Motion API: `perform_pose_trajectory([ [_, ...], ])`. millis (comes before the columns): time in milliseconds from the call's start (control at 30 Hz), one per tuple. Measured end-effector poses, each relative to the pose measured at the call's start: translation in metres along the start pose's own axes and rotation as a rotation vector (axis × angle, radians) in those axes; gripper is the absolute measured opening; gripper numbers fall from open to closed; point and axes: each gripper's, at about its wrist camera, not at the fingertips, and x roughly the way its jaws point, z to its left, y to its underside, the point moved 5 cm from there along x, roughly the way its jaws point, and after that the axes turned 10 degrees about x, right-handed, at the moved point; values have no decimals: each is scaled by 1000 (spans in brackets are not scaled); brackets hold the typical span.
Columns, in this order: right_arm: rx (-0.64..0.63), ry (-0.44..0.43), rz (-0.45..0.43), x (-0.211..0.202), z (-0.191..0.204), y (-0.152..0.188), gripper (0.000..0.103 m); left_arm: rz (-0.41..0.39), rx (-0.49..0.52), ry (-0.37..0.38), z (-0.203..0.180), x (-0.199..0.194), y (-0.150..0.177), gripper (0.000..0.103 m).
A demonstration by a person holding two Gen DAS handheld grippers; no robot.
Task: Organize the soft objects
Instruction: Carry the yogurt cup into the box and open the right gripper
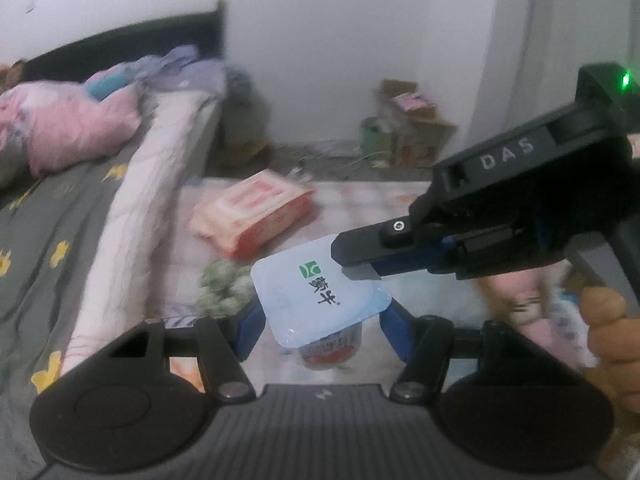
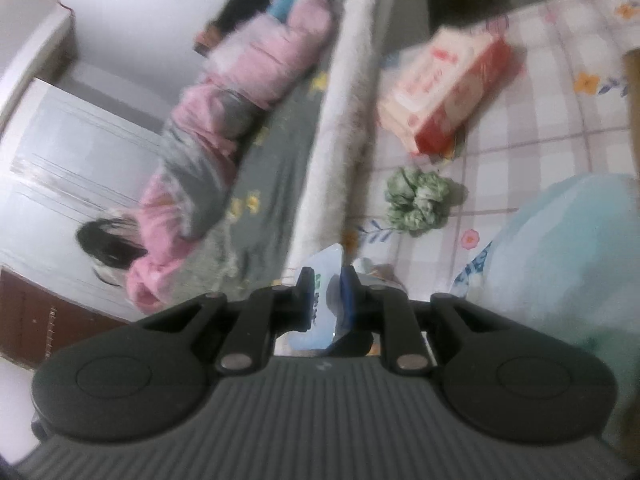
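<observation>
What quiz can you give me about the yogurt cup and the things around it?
1. True or false: the right gripper pinches the lid of the cup.
2. The scrunchie is: A green, B red, C black?
3. What lies just beyond the scrunchie on the cloth?
Key: 1 true; 2 A; 3 the tissue pack.

A bed with pink bedding stands left; cardboard boxes sit by the wall.
</observation>
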Motion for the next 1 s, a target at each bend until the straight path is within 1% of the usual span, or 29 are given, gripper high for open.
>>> perform_pose_trajectory([
  [100, 10, -22, -59, -53, -5, 15, 15, -24, 35, 81, -36, -16, -8, 64],
  [267, 67, 1, -160, -141, -39, 46, 15, -3, 97, 252, -109, -23, -9, 64],
  [333, 103, 21, -193, -172, -59, 61, 15, 20, 122, 318, -138, -22, -3, 64],
  [400, 137, 45, -220, -196, -79, 75, 15, 65, 141, 391, -162, -20, 6, 63],
  [467, 181, 62, -236, -213, -100, 88, 16, 109, 144, 463, -181, -16, 15, 63],
  [533, 231, 75, -234, -226, -126, 101, 17, 152, 143, 512, -193, -11, 24, 62],
  [600, 291, 80, -219, -229, -151, 111, 17, 196, 152, 534, -203, -4, 34, 61],
  [667, 327, 100, -184, -225, -172, 117, 17, 221, 153, 523, -208, 0, 43, 61],
  [767, 376, 126, -115, -210, -198, 122, 19, 215, 158, 519, -208, -4, 50, 61],
  [800, 386, 141, -104, -207, -205, 122, 19, 212, 157, 519, -208, -3, 48, 62],
  [933, 361, 204, -92, -201, -215, 115, 20, 181, 144, 498, -198, -11, 49, 62],
  [1000, 348, 244, -96, -200, -221, 112, 21, 162, 136, 484, -190, -19, 45, 63],
])
